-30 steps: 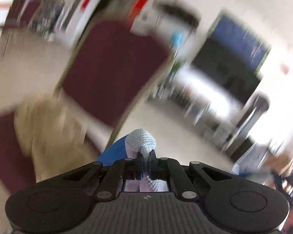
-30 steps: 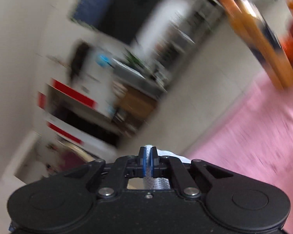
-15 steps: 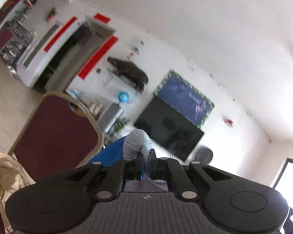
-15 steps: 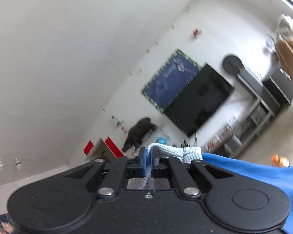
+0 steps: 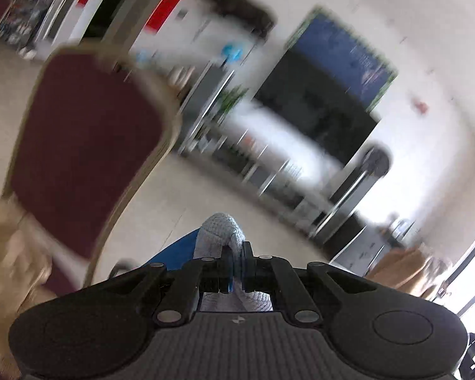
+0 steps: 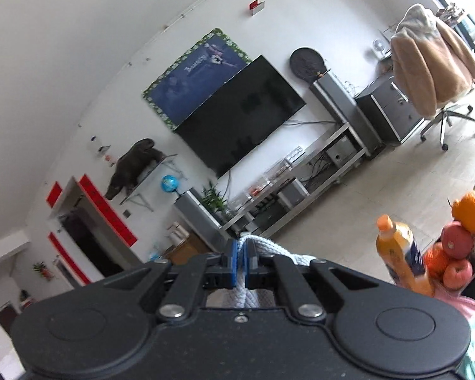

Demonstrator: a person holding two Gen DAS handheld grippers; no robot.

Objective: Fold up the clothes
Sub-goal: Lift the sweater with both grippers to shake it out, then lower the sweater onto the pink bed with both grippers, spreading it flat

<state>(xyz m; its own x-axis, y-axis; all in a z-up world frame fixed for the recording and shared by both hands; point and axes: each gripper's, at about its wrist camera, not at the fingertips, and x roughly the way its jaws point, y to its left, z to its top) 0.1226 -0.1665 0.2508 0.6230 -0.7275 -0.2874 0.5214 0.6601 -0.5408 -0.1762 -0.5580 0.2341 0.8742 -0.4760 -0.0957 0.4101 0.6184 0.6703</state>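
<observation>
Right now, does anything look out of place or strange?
Nothing damaged or spilled. Only oddity: a beige coat is draped over an office chair, and a tan garment lies heaped on the maroon chair.

Ahead of us, open floor (image 6: 380, 190) left of the bottle (image 6: 402, 253); fruit (image 6: 459, 240) crowding its right.

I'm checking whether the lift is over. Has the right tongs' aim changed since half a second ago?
Yes. The right tongs, shut on the grey knit cuff, have tipped downward: the television sits higher in view, and floor and an orange bottle now show.
</observation>
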